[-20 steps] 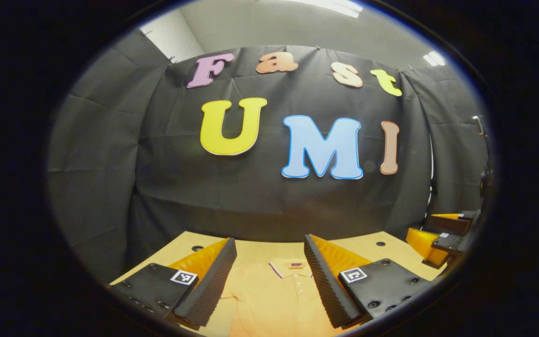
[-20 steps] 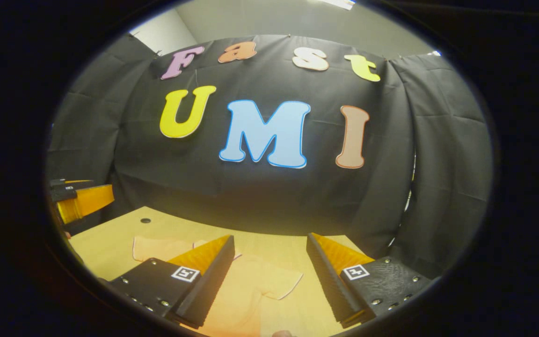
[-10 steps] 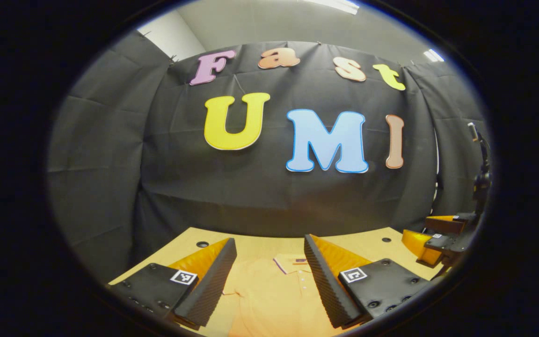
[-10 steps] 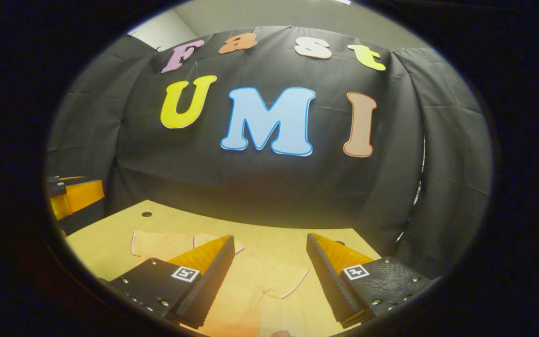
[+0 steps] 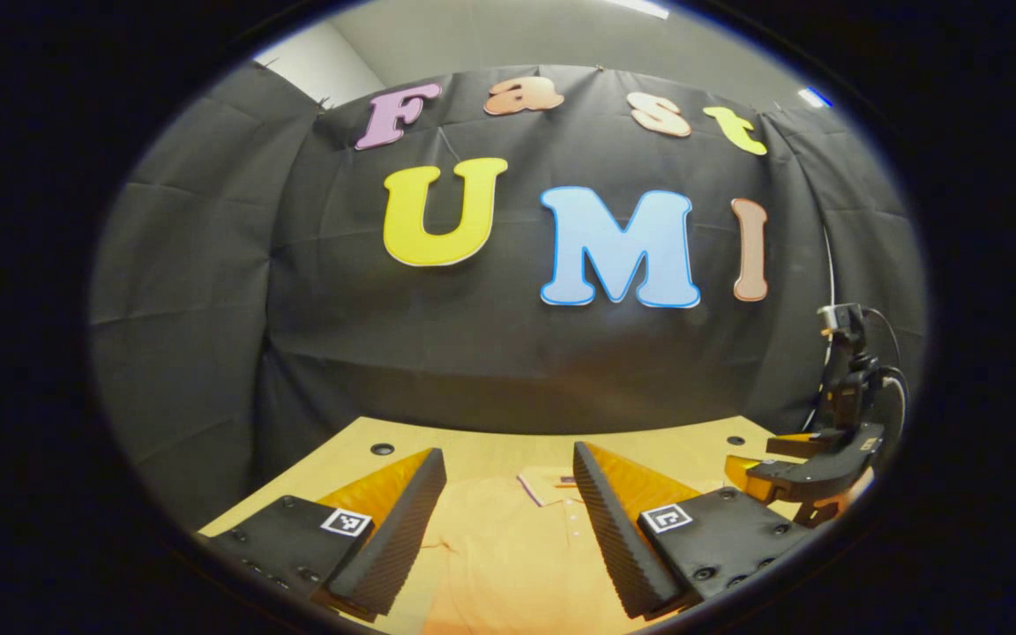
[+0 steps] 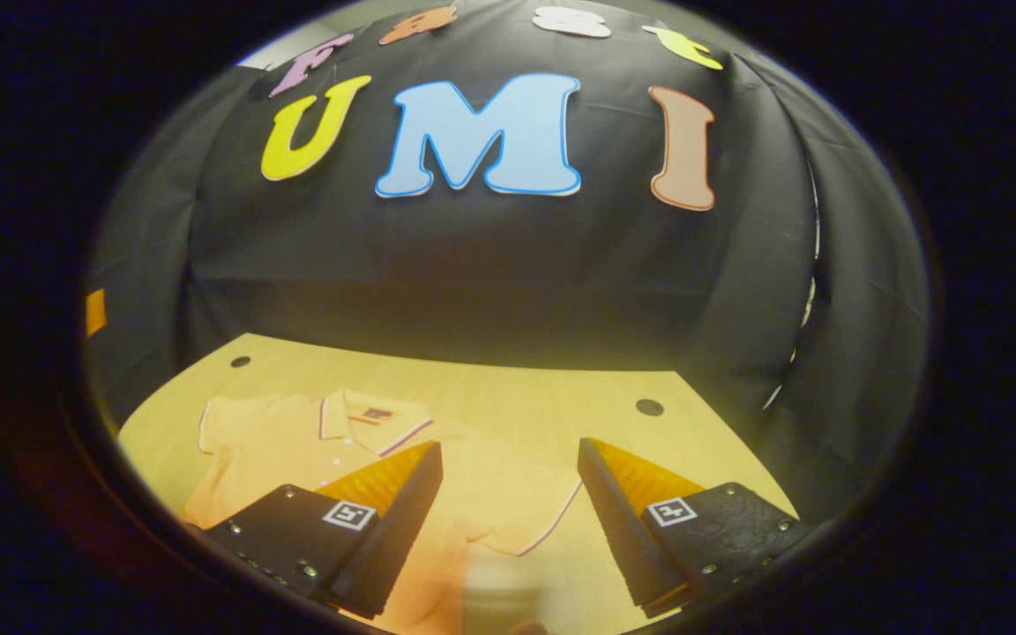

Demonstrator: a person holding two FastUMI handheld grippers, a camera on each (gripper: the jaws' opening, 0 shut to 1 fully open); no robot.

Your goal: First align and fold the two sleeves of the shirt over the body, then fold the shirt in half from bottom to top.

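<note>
The shirt (image 6: pixel 296 432) lies flat on the table (image 6: pixel 508 397), collar (image 6: pixel 367 416) toward the booth wall, both sleeves spread out to the sides — nothing folded yet. We judge this as the approach to the first step, the sleeve folds.

Our right gripper (image 6: pixel 508 511) hangs above the table with its jaws wide apart and nothing between them; through the gap we see the sleeve (image 6: pixel 526 511) on that side, with its pale-trimmed cuff. In the left gripper view, our left gripper (image 5: pixel 508 520) is likewise spread and empty, poised over the chest of the shirt near the button placket, the collar just ahead of it. The right gripper also shows farther off at the right edge of that view, above the table.

Next move, as we read it: bring the right gripper down onto the sleeve edge, close on the cloth alone — not the body layer beneath — and carry it inward over the chest. The left gripper needs to shift outward to its own sleeve, since it sits over the body now. Both cuffs should land aligned.
</note>
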